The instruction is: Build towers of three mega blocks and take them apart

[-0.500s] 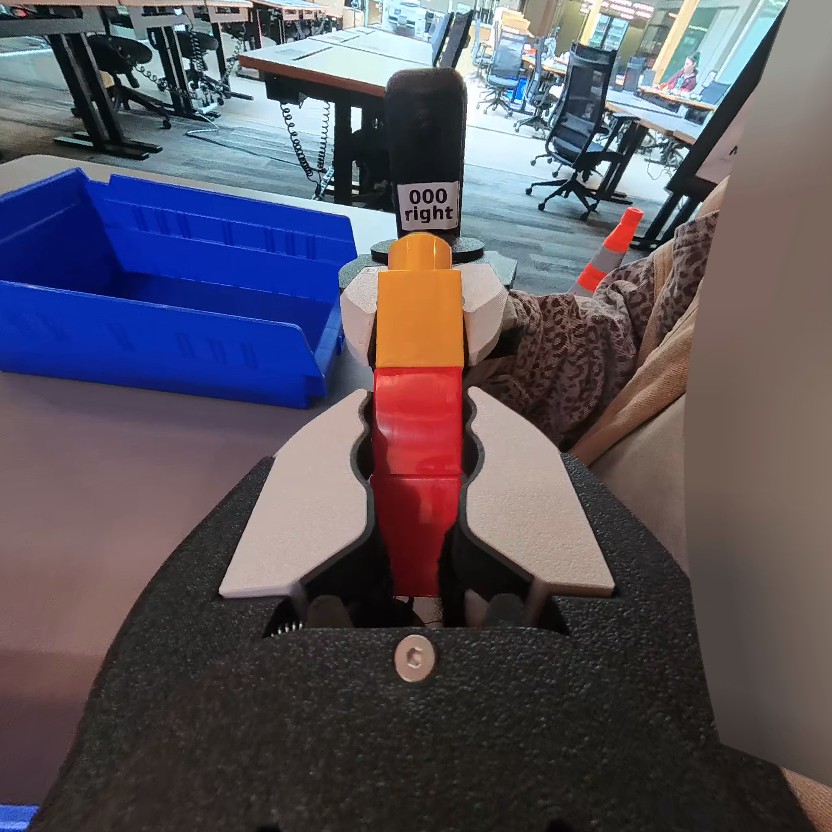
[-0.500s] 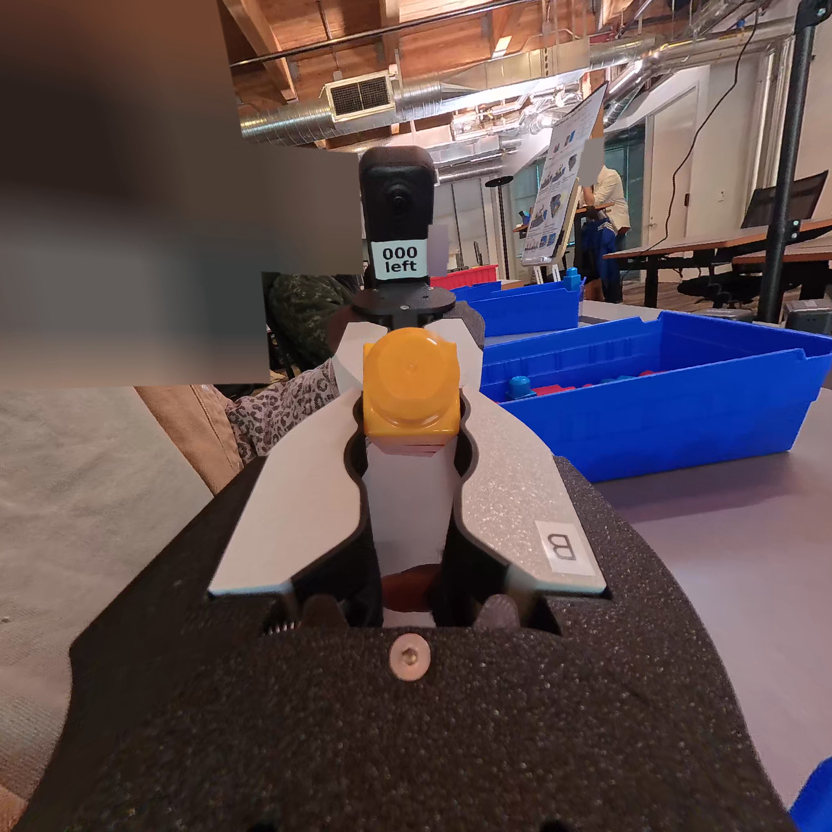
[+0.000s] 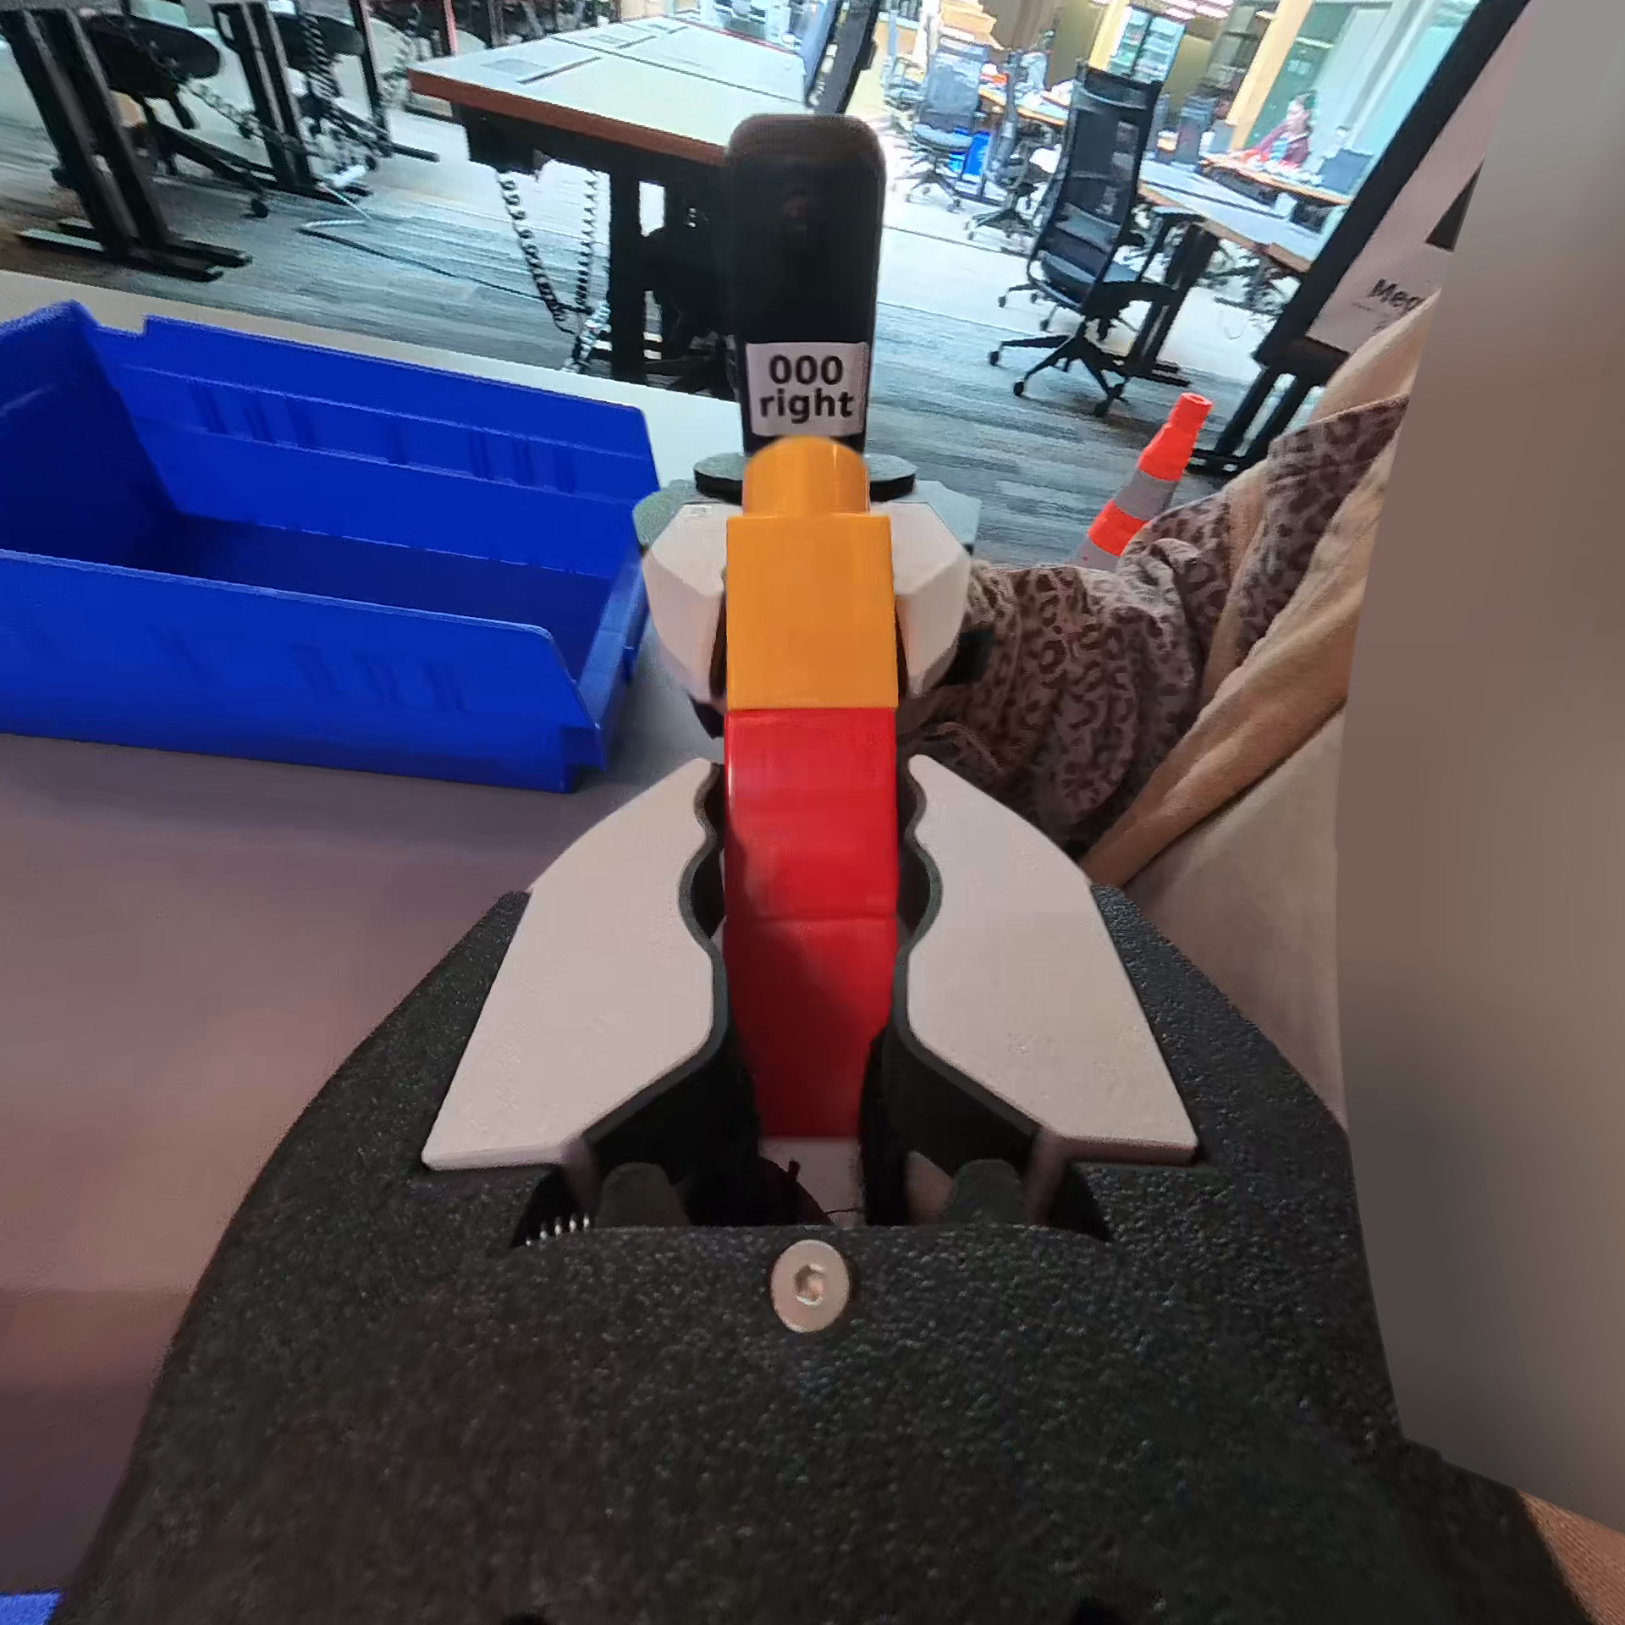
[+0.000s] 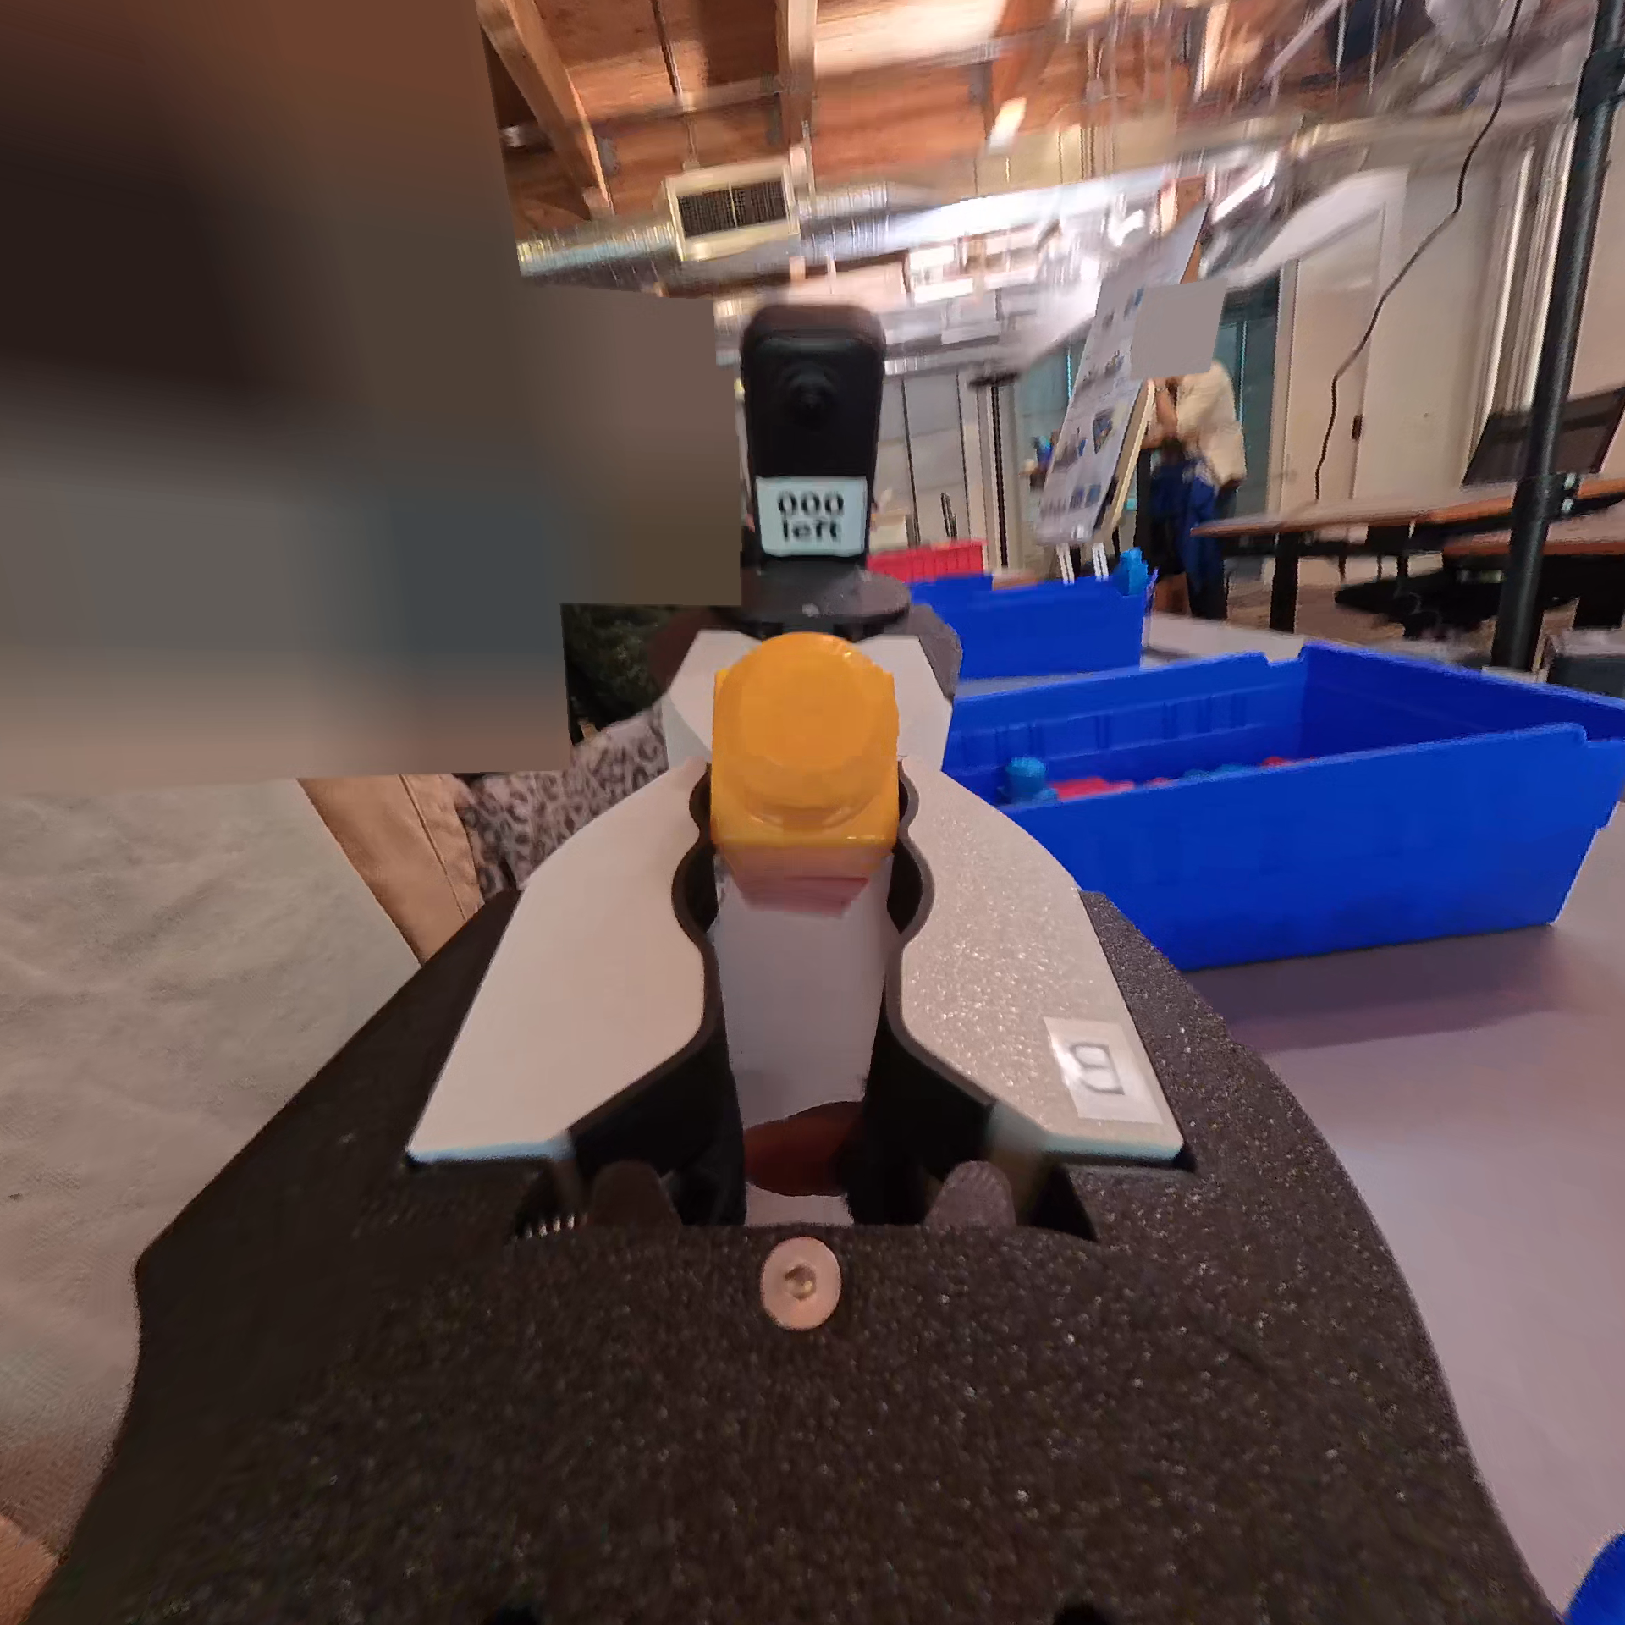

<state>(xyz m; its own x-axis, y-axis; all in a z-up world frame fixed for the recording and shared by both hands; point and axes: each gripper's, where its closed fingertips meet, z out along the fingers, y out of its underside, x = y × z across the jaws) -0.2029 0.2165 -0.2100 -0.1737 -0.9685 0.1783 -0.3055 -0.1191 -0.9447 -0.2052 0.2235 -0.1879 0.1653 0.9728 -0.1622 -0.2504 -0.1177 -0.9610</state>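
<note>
A tower of three mega blocks hangs in the air between my two grippers, lying along the left wrist view. My left gripper is shut on the two red blocks. The orange block sits joined to the far red block, with its stud pointing away. My right gripper faces me there and is shut on the orange block's sides. In the right wrist view my right gripper clamps the orange block, stud towards the camera. The left gripper's fingers show just behind it.
An empty blue bin stands on the grey table at the left. Another blue bin on the right holds blue and red blocks. A person's patterned sleeve and beige clothing are close by on the right.
Both grips hold as before and the tower stays joined. The right wrist view has tilted a little and its background is now blurred.
</note>
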